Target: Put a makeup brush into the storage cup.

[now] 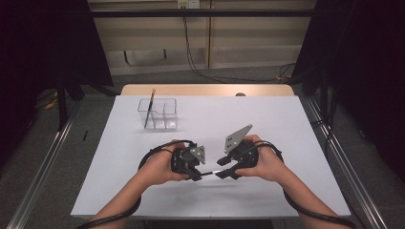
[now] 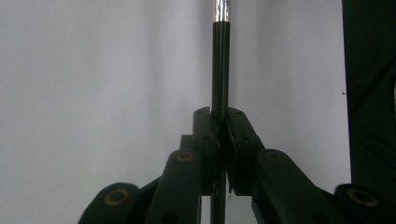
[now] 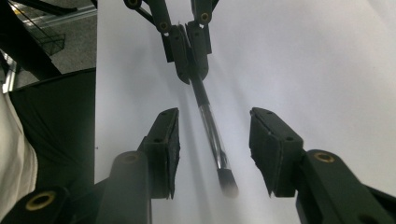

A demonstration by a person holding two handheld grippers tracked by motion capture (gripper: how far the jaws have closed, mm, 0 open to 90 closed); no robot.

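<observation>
We're holding a slim makeup brush point(image 3: 212, 140) out over the white table point(image 1: 286, 124), near its front middle, between the two grippers. The left gripper point(image 1: 195, 175) is pinching the brush's black handle — in the left gripper view the pads are pressing tight on the handle point(image 2: 220, 70), which is running straight up from them to a silver ferrule at the top edge. In the right gripper view we're seeing that same gripper farther off at the top, clamping the handle end, w/ the brush slanting down toward the camera: black handle, then silver ferrule, then a soft dark bristle tip.

The right gripper point(image 3: 215, 154) is standing w/ its jaws spread wide on either side of the ferrule and tip — the pads aren't touching the brush, clear gap on both sides. In the high view the right gripper point(image 1: 223, 174) is facing the left one almost nose to nose, the thin brush bridging the gap between them.

Farther back on the table, toward the left, a clear plastic organizer point(image 1: 160, 114) w/ several compartments is standing; another brush point(image 1: 149, 109) is leaning upright in its left compartment, well apart from our hands
</observation>
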